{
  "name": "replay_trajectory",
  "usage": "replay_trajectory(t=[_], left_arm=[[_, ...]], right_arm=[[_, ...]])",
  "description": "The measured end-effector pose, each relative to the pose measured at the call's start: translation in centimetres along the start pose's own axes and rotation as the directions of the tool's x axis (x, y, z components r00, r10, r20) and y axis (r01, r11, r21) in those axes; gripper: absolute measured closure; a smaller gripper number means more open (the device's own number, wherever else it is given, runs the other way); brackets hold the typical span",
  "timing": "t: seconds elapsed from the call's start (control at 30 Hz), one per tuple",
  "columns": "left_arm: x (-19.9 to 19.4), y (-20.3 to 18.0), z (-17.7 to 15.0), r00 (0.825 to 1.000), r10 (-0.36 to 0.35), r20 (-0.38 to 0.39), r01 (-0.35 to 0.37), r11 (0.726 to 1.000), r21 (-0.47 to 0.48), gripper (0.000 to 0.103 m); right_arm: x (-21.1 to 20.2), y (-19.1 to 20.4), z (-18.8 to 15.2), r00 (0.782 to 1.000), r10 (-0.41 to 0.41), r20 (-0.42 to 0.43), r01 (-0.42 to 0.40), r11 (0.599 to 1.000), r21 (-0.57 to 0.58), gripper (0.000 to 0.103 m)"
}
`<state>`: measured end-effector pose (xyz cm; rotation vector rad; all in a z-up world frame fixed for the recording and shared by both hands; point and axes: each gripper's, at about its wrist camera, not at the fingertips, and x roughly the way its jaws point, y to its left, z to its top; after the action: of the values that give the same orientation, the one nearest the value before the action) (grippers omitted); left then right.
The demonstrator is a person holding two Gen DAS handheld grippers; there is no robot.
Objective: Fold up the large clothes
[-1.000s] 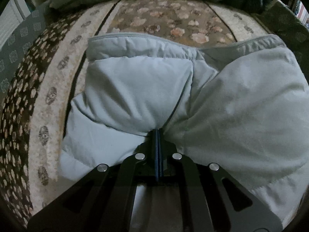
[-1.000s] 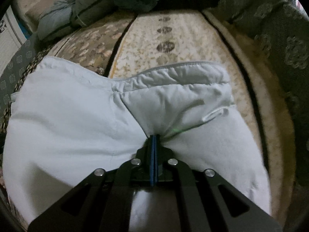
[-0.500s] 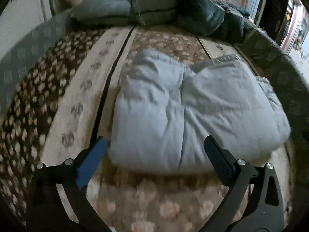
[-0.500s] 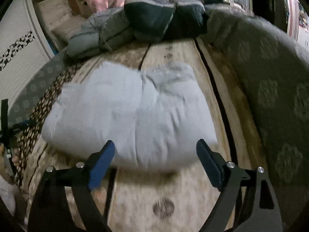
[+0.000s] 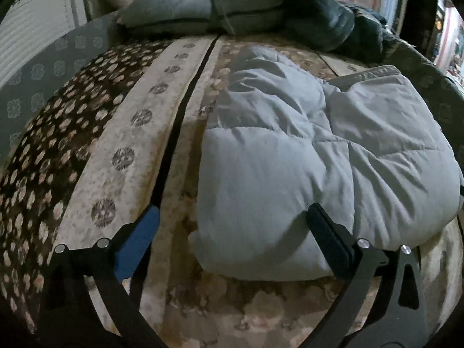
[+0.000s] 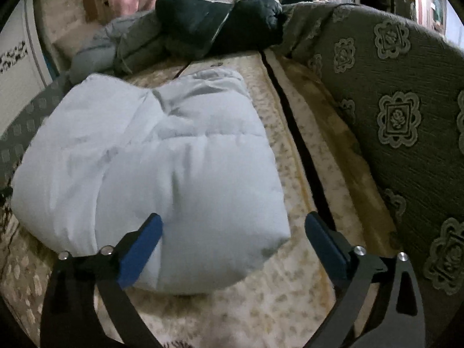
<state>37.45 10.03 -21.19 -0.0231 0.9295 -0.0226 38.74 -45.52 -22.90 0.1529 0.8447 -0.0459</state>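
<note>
Both the left hand-held gripper [image 5: 232, 226] and the right hand-held gripper [image 6: 233, 226], jaws just opened wide and empty, hover near the folded pale-blue puffer jacket [image 5: 290, 156] on the patterned sofa [image 5: 121, 133].

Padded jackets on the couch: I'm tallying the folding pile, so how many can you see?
3, perhaps more hidden in the heap: a folded pale blue jacket lies nearest on the seat; a grey-blue jacket and a dark jacket are piled at the far end.

Pale blue quilted jacket [image 5: 290, 156] on cream-and-brown floral-striped bed cover [image 5: 121, 145]; grey-green medallion-patterned backrest [image 6: 400, 121]; dark navy and grey jackets [image 6: 208, 26] piled behind.
</note>
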Motion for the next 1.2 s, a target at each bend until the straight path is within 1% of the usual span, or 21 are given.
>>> replay_trajectory(t=[0.1,0.17,0.3,0.37,0.5,0.53,0.67,0.77,0.83,0.9,0.97,1.0,1.07,1.13,1.2], left_arm=[[0.9,0.3,0.2,0.999,-0.031,-0.007,0.031,0.999,-0.026,0.003],[1.1,0.4,0.2,0.999,-0.038,-0.002,0.038,0.999,-0.035,0.003],[1.5,0.1,0.2,0.999,-0.032,0.007,0.032,0.999,-0.023,0.003],[1.3,0.2,0.1,0.999,-0.028,0.016,0.029,0.999,-0.016,0.003],[1.0,0.5,0.1,1.0,-0.022,0.021,0.022,1.0,-0.015,0.003],[1.0,0.6,0.3,1.0,-0.021,0.022,0.021,1.0,-0.013,0.003],[0.9,0.4,0.3,1.0,-0.008,0.024,0.008,1.0,-0.004,0.003],[0.8,0.4,0.2,1.0,-0.005,0.022,0.005,1.0,-0.006,0.003],[0.9,0.4,0.3,1.0,-0.008,0.023,0.008,1.0,-0.004,0.003],[1.3,0.4,0.3,0.999,-0.025,0.022,0.025,1.0,-0.01,0.003],[1.8,0.4,0.3,0.998,-0.066,0.021,0.066,0.997,-0.027,0.003],[2.2,0.4,0.3,0.995,-0.093,0.02,0.094,0.995,-0.037,0.003],[3.2,0.1,0.4,0.984,-0.179,-0.001,0.178,0.982,-0.066,0.003],[3.3,-0.6,0.6,0.98,-0.198,-0.009,0.197,0.979,-0.057,0.003],[3.2,-1.8,0.5,0.981,-0.192,-0.011,0.192,0.981,-0.004,0.003]], right_arm=[[0.1,-0.3,-0.3,1.0,0.027,0.001,-0.027,0.999,0.04,0.002],[0.2,-0.2,-0.5,0.999,0.032,0.005,-0.032,0.999,0.035,0.002],[-0.3,0.3,-1.1,1.0,0.01,0.022,-0.01,1.0,0.012,0.002],[-0.5,0.3,-1.2,0.999,-0.007,0.035,0.007,1.0,0.007,0.002],[-1.5,0.4,-1.2,0.99,-0.102,0.098,0.103,0.995,-0.003,0.002],[-1.4,0.4,-1.1,0.989,-0.105,0.1,0.106,0.994,-0.006,0.002],[-0.6,-0.1,-0.8,0.995,-0.068,0.073,0.067,0.998,0.023,0.002],[-0.2,-0.7,-0.7,0.999,-0.013,0.048,0.009,0.997,0.08,0.002],[-0.2,-0.6,-0.9,0.999,0.01,0.044,-0.014,0.996,0.087,0.002],[-0.1,-0.3,-1.1,0.999,0.023,0.042,-0.026,0.997,0.071,0.002],[-0.2,0.1,-1.2,0.999,0.024,0.047,-0.026,0.998,0.05,0.002],[-0.2,0.3,-1.3,0.999,0.025,0.048,-0.027,0.999,0.043,0.002],[-0.3,0.4,-1.3,0.999,0.032,0.044,-0.034,0.999,0.042,0.002],[-0.3,0.5,-1.2,0.999,0.034,0.042,-0.035,0.999,0.035,0.002],[-0.5,0.8,-1.1,0.998,0.041,0.046,-0.041,0.999,0.017,0.002]])
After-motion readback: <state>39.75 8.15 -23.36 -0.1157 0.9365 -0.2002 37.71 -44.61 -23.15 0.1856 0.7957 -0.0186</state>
